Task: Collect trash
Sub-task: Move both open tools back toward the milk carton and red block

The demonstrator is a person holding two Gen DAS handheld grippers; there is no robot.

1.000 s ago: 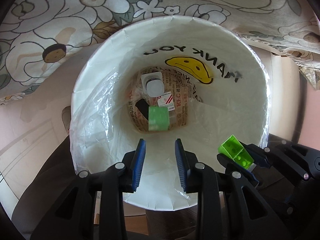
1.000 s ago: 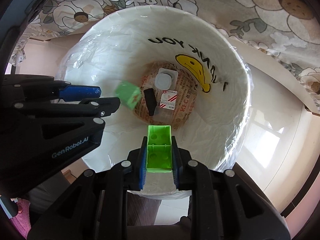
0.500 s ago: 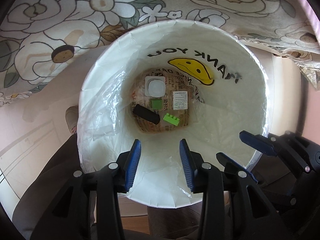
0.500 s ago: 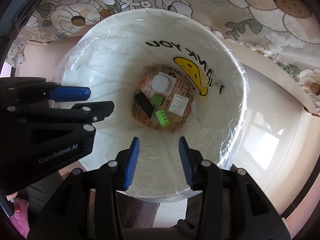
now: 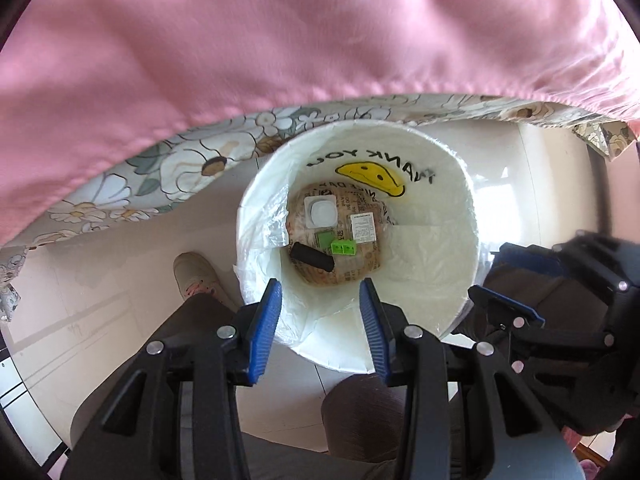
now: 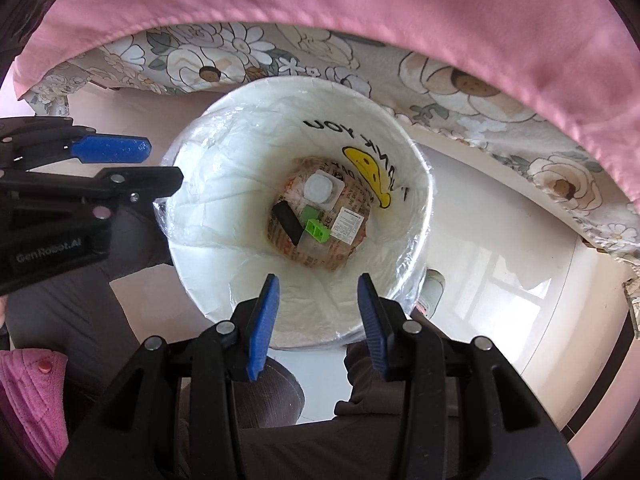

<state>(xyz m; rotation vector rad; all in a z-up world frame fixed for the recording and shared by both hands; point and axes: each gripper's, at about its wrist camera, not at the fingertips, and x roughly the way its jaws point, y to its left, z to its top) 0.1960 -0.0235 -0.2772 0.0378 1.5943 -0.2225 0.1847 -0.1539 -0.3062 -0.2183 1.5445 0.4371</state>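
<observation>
A white bin (image 5: 434,248) (image 6: 224,184) lined with a plastic bag that reads "THANK YOU" stands on the floor below both grippers. At its bottom lie a green brick (image 5: 344,246) (image 6: 318,232), a second green piece (image 5: 324,237) (image 6: 309,213), a black stick-shaped item (image 5: 312,258) (image 6: 287,220), a white lidded cup (image 5: 321,211) (image 6: 320,187) and a printed label (image 5: 363,229) (image 6: 347,226). My left gripper (image 5: 320,286) (image 6: 160,164) hangs open and empty above the bin's near rim. My right gripper (image 6: 318,280) (image 5: 490,270) is open too, with nothing between its blue pads.
A pink cloth (image 5: 280,40) (image 6: 400,8) fills the top of both views, over a floral cloth (image 5: 180,168) (image 6: 460,80) that hangs behind the bin. A person's shoe (image 5: 196,276) and dark trouser legs stand beside the bin on the pale tiled floor (image 5: 100,280).
The right gripper let go of the green brick, which now lies in the bin. Both grippers opened and rose, so the bin looks smaller and the pink cloth has come into view.
</observation>
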